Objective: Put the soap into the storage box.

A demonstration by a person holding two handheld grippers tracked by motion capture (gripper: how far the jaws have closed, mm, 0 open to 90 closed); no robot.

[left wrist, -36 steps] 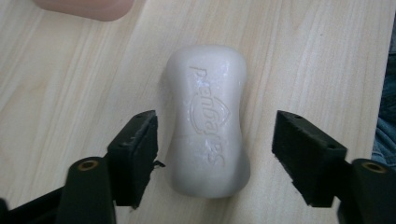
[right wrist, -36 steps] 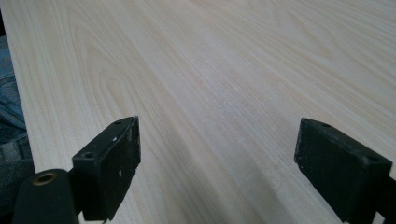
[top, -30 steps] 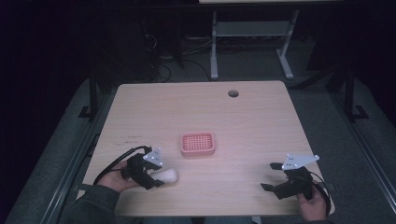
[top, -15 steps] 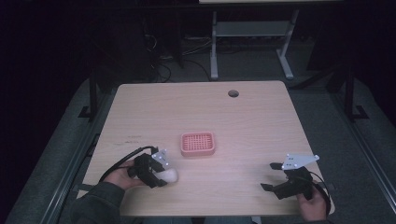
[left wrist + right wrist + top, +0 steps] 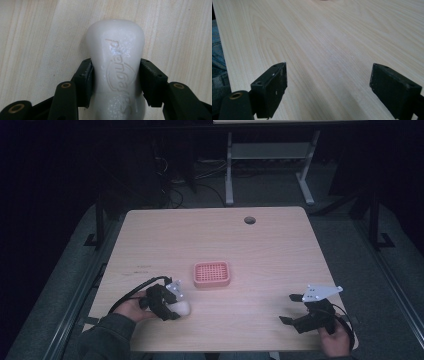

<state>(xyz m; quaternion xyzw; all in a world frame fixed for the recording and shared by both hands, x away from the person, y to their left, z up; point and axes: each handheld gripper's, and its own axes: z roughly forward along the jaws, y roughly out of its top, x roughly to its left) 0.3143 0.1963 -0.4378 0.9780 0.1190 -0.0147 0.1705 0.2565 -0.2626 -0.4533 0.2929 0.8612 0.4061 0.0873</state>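
- Since a second ago, seen from the high view, the left tongs (image 5: pixel 176 308) and the white soap bar (image 5: pixel 182 308) they carry have shifted slightly toward the pink soap dish (image 5: pixel 212 273); the right tongs (image 5: pixel 295 311) are unmoved near the counter's (image 5: pixel 260 245) front right corner.
- High view: the bar sits at the front left of the counter, near the dish but apart from it, with the person's left hand (image 5: pixel 131 307) behind the tongs.
- Left gripper view: both black jaws press the bar's (image 5: pixel 117 65) narrow waist, closed firmly on it. Its surface looks glossy and beaded, probably damp, so I judge it slippery, light and firm yet easily dented. Gripping at the waist, where the flared ends block sliding, seems the safest hold.
- Right gripper view: the right tongs (image 5: pixel 328 82) stand wide apart, holding nothing, above bare counter (image 5: pixel 332 40) wood.
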